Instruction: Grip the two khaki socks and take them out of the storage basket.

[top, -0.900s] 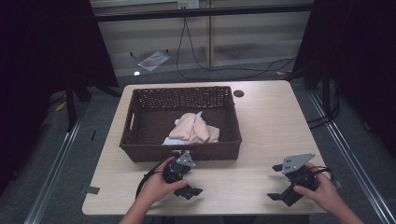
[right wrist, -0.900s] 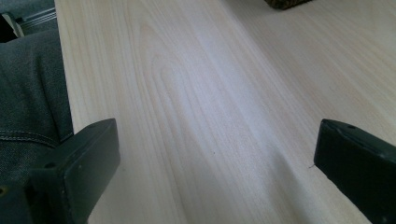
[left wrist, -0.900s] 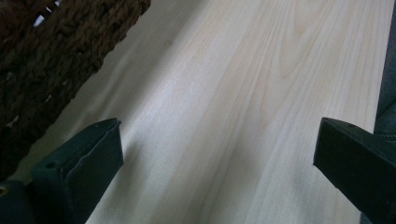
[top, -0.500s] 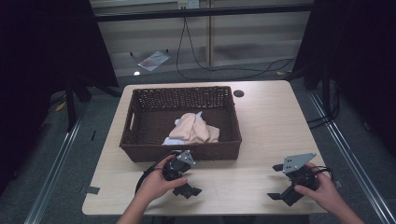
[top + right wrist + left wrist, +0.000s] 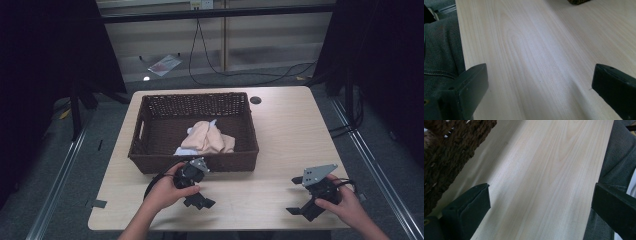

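A dark brown wicker basket (image 5: 150, 145) stands at the middle of the pale wooden table (image 5: 290, 135), with a peach cloth (image 5: 207, 140) and a bit of white fabric bunched inside. My left gripper (image 5: 202, 195) is held just in front of the basket's near wall, jaws wide apart over bare wood. In the left gripper view that gripper (image 5: 541, 200) is open, with the basket's weave (image 5: 446, 157) at the upper left. My right gripper (image 5: 294, 195) rests near the table's front right, also open. The right gripper view shows the gripper (image 5: 540, 77) with nothing between its jaws.
A round cable hole (image 5: 256, 100) sits at the table's far edge. The person's grey trouser leg (image 5: 616, 165) lies past the near edge, also visible as trouser leg (image 5: 441, 50). Cables (image 5: 240, 77) and a plastic sheet (image 5: 162, 64) lie on the floor beyond.
The left gripper has edged slightly toward the basket. The right gripper has stayed where it was, and both remain open.
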Demonstrator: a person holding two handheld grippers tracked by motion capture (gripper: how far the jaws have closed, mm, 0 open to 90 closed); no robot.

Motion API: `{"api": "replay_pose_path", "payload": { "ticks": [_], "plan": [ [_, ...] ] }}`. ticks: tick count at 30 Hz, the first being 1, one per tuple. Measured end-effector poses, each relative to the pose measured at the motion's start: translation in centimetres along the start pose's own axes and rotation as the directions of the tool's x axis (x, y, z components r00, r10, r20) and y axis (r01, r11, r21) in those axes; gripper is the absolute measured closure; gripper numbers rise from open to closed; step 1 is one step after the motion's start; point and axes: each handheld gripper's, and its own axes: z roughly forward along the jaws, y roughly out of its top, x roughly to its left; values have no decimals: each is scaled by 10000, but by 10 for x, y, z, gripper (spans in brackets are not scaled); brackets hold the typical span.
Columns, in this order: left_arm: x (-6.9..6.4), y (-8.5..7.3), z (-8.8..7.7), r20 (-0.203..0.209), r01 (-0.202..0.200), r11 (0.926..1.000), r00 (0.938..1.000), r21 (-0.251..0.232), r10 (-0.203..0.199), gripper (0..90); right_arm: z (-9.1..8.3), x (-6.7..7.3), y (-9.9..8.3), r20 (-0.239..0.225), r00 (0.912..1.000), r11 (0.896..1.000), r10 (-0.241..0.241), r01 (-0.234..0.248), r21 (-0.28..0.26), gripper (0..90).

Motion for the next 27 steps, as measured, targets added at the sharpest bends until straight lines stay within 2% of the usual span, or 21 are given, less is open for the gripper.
{"api": "replay_pose_path", "payload": {
  "ticks": [3, 13, 16, 20, 22, 27],
  "plan": [
    [0, 2, -4, 212, 46, 9999, 9998, 149, -49, 17, -1, 0, 0, -4, 10000, 10000, 26, -26, -14, 4],
    [4, 12, -22, 430, 301, 9982, 9985, 527, -324, 19, -2, 0, 0, -13, 10000, 10000, -13, 13, -51, 4],
    [6, 15, -26, 511, 195, 9978, 9984, 639, -228, 20, -2, 0, 0, -27, 10000, 10000, -25, 25, -22, 4],
    [8, 19, -35, 485, 369, 9979, 9980, 523, -395, 20, -2, 0, 0, -16, 10000, 10000, -38, 38, -25, 4],
    [8, 22, -40, 342, 342, 9980, 9988, 526, -361, 20, -2, 0, 0, -14, 10000, 10000, -26, 26, -42, 4],
    [9, 30, -51, 392, 311, 9979, 9987, 566, -333, 21, -2, 0, 0, -27, 10000, 10000, -39, 39, -15, 4]
  ]
}}
